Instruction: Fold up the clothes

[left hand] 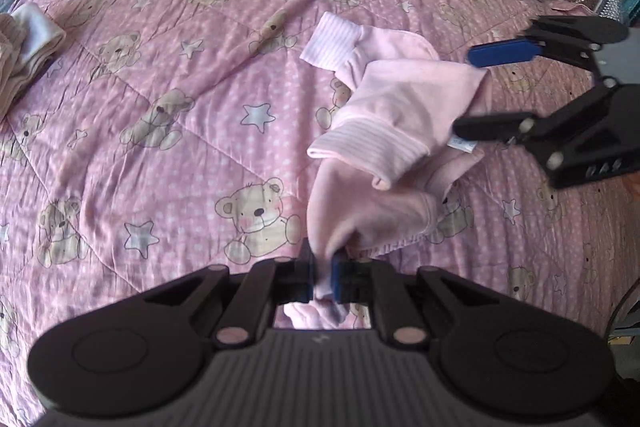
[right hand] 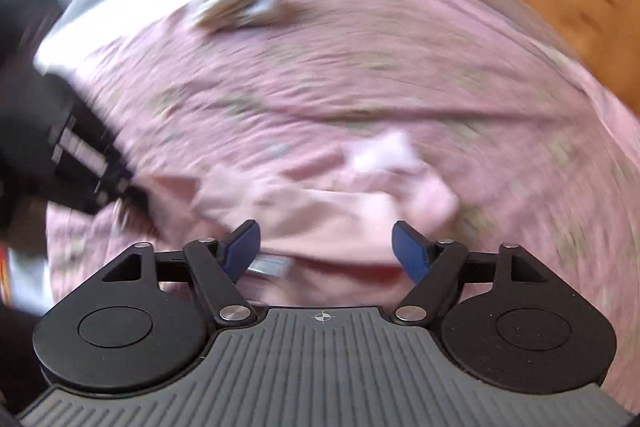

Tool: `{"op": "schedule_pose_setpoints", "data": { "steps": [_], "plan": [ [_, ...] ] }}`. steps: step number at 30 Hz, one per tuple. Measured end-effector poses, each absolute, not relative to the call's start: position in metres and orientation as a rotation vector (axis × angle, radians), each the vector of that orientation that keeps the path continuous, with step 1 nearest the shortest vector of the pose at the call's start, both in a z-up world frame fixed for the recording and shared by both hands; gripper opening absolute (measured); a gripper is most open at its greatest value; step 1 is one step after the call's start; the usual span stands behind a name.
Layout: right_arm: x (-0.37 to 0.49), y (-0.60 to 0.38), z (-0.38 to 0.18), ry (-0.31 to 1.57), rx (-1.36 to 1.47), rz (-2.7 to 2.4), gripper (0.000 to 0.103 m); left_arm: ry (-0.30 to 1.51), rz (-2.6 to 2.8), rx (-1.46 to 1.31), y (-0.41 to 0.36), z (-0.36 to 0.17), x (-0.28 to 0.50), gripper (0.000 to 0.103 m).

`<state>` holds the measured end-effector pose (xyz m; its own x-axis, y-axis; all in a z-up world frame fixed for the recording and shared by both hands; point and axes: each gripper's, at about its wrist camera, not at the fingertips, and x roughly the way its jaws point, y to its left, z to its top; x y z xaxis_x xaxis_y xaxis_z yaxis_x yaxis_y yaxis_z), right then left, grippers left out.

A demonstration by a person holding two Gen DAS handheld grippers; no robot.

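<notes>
- Here, the bed (left hand: 168,75), under a pink quilt printed with bears and stars, carries everything.
- A folded pile (left hand: 24,43) of beige and white cloth sits at the quilt's left edge, well apart from the work.
- The pink garment (left hand: 400,115), with striped cuffs, lies crumpled mid-quilt, one end lifted.
- The left tool (left hand: 322,277) is pressed together, pinching that lifted end.
- The right tool (right hand: 326,247) is spread, hovering over the garment and gripping nothing; its view is badly blurred.
- Risk: with only one end pinched, pulling could drag the bunched garment instead of flattening it, and the thin pinch may slip.
</notes>
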<state>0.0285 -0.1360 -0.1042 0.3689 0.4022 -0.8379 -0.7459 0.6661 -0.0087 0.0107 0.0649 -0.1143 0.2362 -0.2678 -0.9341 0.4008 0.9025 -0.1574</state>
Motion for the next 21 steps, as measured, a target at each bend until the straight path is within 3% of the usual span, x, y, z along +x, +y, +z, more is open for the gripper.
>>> {"op": "schedule_pose_setpoints", "data": {
  "steps": [1,2,3,4,5,8,10,12,13,14,17,19,20,21],
  "plan": [
    [0.029,-0.123,-0.112,0.933,-0.494,0.822,0.078,1.242,-0.462,0.128,0.066,-0.112,0.008,0.008],
    [0.032,-0.115,-0.120,0.957,-0.537,0.856,0.064,1.233,-0.462,0.129,0.068,-0.109,0.006,0.008],
    [0.041,-0.116,-0.120,0.977,-0.500,0.859,0.031,1.218,-0.456,0.126,0.072,-0.104,0.004,0.008],
    [0.053,-0.122,-0.115,0.989,-0.426,0.851,0.015,1.199,-0.449,0.126,0.075,-0.098,0.003,0.008],
    [0.064,-0.128,-0.110,0.999,-0.351,0.843,0.010,1.179,-0.442,0.127,0.078,-0.092,0.003,0.008],
    [0.098,-0.167,-0.082,0.909,0.013,0.744,0.010,1.139,-0.397,0.134,0.088,-0.078,0.011,0.008],
    [0.117,-0.186,-0.083,0.842,0.216,0.628,0.028,1.163,-0.341,0.110,0.100,-0.087,0.024,0.008],
    [0.135,-0.197,-0.102,0.837,0.334,0.577,0.087,1.214,-0.302,0.038,0.112,-0.105,0.037,0.009],
    [0.142,-0.200,-0.113,0.872,0.332,0.500,0.088,1.242,-0.284,-0.002,0.119,-0.115,0.044,0.009],
    [0.147,-0.202,-0.124,0.923,0.299,0.390,0.081,1.260,-0.270,-0.038,0.123,-0.122,0.049,0.009],
    [0.143,-0.199,-0.152,1.040,0.216,0.326,0.079,1.267,-0.253,-0.115,0.131,-0.130,0.053,0.009],
    [0.139,-0.196,-0.170,1.114,0.161,0.307,0.067,1.241,-0.271,-0.145,0.128,-0.122,0.054,0.009],
    [0.131,-0.192,-0.172,1.100,0.111,0.306,0.051,1.217,-0.298,-0.164,0.124,-0.115,0.055,0.009],
    [0.124,-0.190,-0.171,1.087,0.089,0.320,0.006,1.193,-0.325,-0.182,0.119,-0.107,0.057,0.009]
  ]
}}
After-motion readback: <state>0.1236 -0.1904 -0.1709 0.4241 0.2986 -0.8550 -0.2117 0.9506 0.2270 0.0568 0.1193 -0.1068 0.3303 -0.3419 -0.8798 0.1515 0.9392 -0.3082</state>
